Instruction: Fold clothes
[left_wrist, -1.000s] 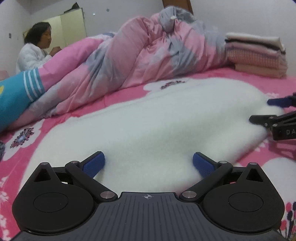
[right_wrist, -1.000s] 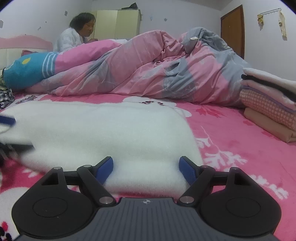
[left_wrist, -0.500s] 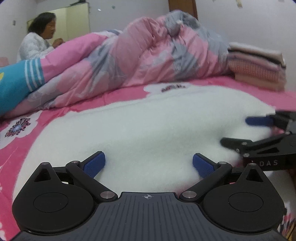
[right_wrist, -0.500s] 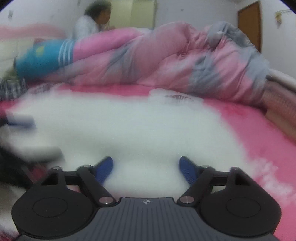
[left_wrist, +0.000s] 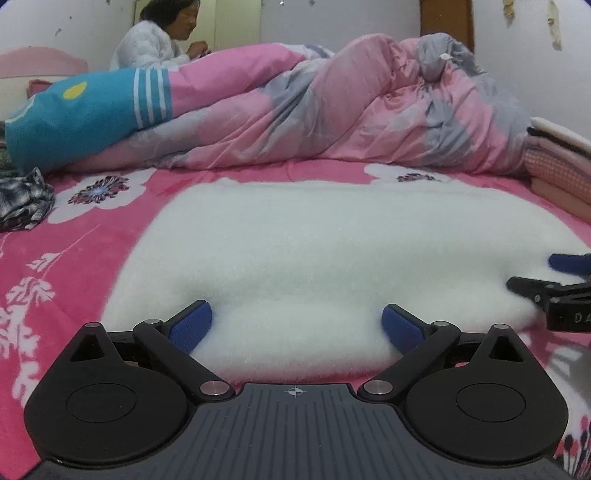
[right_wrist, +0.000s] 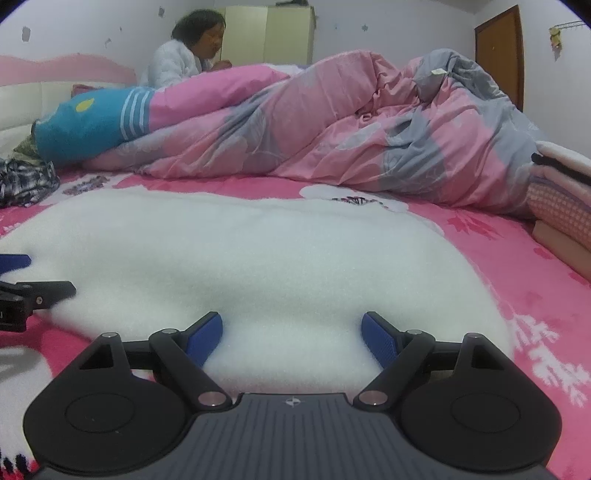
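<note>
Pink floral bed (left_wrist: 74, 251) carries a white fleece garment (left_wrist: 332, 251) spread flat just ahead of the left tool (left_wrist: 297, 325) and right tool (right_wrist: 291, 332), both gaping at its near hem, seemingly poised to pinch it.
</note>
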